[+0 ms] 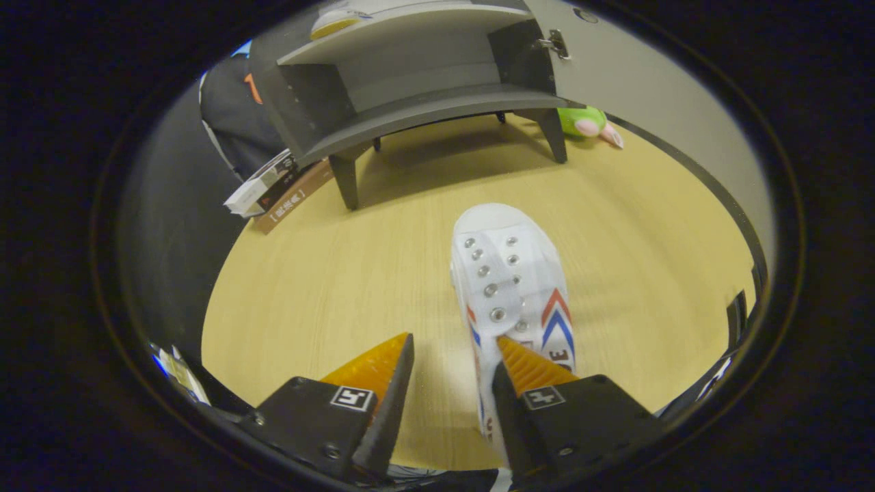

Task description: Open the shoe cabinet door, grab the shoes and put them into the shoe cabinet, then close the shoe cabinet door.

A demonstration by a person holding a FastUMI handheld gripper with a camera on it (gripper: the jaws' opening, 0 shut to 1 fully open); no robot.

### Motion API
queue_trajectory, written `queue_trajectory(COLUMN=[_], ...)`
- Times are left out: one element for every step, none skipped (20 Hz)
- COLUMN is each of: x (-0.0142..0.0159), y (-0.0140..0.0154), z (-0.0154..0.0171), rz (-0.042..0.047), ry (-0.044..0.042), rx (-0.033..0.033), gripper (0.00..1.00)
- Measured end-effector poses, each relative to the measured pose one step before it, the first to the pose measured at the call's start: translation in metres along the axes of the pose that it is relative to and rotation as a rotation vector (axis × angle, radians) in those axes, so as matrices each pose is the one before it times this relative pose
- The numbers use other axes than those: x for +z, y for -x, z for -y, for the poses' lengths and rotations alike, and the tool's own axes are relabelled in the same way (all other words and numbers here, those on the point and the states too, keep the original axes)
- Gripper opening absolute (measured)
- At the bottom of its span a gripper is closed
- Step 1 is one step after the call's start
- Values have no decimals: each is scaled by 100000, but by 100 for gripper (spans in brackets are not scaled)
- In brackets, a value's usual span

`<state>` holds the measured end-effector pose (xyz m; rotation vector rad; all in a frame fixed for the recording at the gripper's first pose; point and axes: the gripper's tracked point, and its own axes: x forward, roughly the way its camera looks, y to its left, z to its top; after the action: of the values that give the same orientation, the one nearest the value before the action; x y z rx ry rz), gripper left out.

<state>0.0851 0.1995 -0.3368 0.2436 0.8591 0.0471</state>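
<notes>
Shoe (509, 273) toe toward cabinet (417, 102)

White canvas lace-less shoe (509, 273): silver eyelets, red and blue chevron stripes on its side. Open grey wooden shoe cabinet (410, 82): grey shelves, legs and door. Floor (328, 287): pale yellow wood grain. Bright green plush toy (586, 121) with pink parts. Brown-and-white flat box (273, 191), white lettering.
</notes>
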Motion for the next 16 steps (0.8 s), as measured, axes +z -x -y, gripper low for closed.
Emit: queue_trajectory(x=[174,-96,118,97,199,567,733,717,920,908,1034,996,1079,1005,1279,1384], y=[36,-126,57,64,162,407,359,591,725,733,824,740,882,904,972,816], z=[513,-2,-28,-35,-10,-43,-42,-78,-15,26,126,33,84,47,93,-16], rz=[854,622,660,835,1376,2405,2773,2041,2170,1548,1669,1720,1540,1888,1815,1692], ry=[-1241,-1663,-1468,1876,2982,3127,2501,1391,1034,970,85,-309,96,-547,-182,400], rx=[-1134,78,-116,-214,-625,-967,-341,-143,490,390,408,5,-81,90,-35,-76], gripper=[37,24,10,11,7,6,5,4,4,4,4,4,4,4,4,4])
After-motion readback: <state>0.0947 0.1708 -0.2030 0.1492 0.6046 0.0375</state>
